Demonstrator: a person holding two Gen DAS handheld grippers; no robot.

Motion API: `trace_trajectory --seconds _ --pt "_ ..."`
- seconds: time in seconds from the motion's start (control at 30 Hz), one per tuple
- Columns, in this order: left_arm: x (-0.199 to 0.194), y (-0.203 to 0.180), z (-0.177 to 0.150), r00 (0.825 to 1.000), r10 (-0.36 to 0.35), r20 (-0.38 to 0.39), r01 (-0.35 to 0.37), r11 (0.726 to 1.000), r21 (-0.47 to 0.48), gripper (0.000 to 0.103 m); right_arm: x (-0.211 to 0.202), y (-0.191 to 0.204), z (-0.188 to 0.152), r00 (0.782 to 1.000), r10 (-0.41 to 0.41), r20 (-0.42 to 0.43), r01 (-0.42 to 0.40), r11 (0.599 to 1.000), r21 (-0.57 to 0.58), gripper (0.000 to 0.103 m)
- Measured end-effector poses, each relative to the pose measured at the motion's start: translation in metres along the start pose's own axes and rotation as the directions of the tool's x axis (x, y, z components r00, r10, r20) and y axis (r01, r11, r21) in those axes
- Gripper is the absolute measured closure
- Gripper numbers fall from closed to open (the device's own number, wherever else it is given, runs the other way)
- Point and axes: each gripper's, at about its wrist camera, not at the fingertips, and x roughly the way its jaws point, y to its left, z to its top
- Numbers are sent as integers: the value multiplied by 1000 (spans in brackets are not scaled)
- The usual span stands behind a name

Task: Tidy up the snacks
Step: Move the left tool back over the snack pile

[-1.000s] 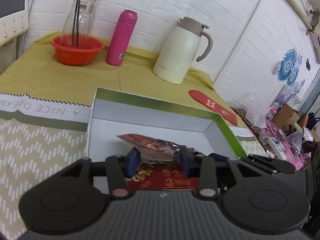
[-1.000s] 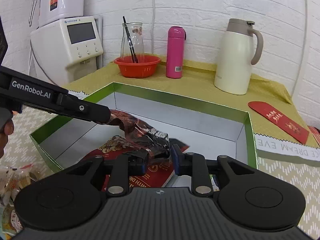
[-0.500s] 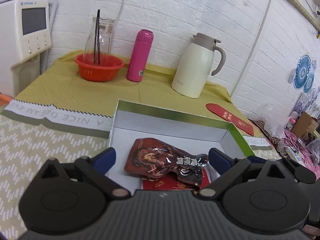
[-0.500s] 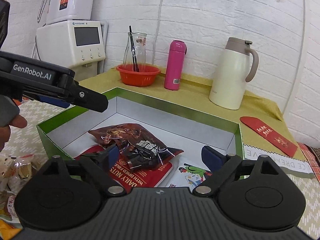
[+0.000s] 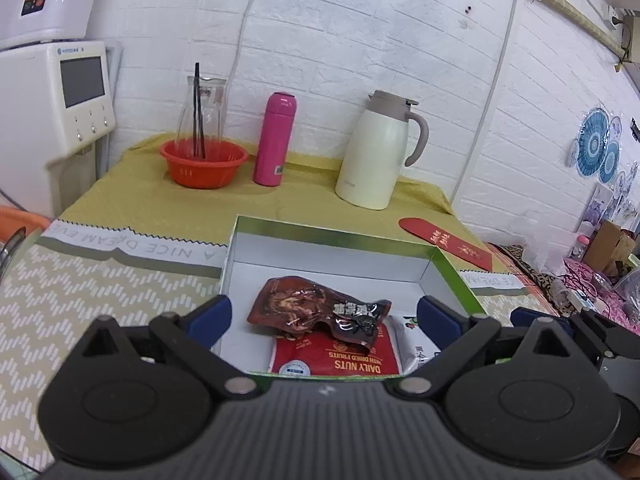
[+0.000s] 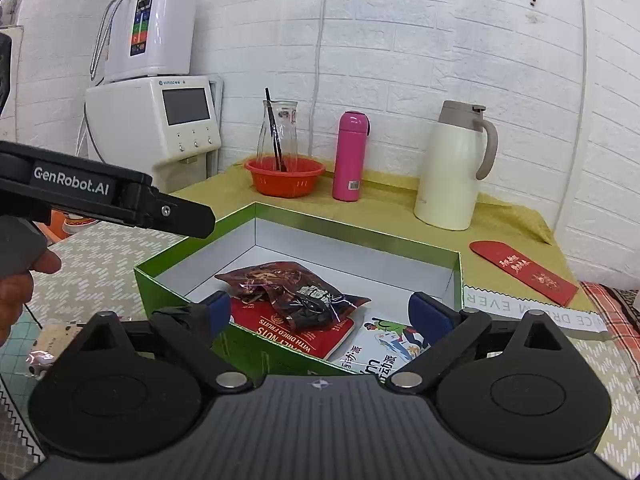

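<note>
Yellow cloth (image 5: 132, 200) is covering the table's far end, where an orange bowl (image 5: 204, 162), a pink bottle (image 5: 275, 140) and a cream jug (image 5: 378, 152) are standing well clear of the green box (image 6: 176, 292). Nothing is blocking the box's open top. Both the left gripper (image 5: 322, 316) and the right gripper (image 6: 320, 312) are hovering at its near edge, jaws spread wide and empty, having just been opening. The dark snack packet (image 5: 316, 306) is lying inside the box atop a red nut pack (image 5: 340, 358), its long axis slanting across the box floor, ahead of both grippers.
</note>
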Motion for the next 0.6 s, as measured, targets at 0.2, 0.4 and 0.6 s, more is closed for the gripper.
trace_trajectory --seconds 0.2,0.4,0.6 --pt "-48 -10 -19 998 -56 11 56 998 23 5 -49 2 -7 1000 -15 16 15 1000 10 0" --pt "-87 -12 -49 996 -88 4 87 995 46 5 -102 -4 -29 997 -27 67 22 996 86 0" --pt "-99 1 -86 992 -117 -42 116 993 -26 5 -116 -6 -68 998 -64 4 63 988 144 0"
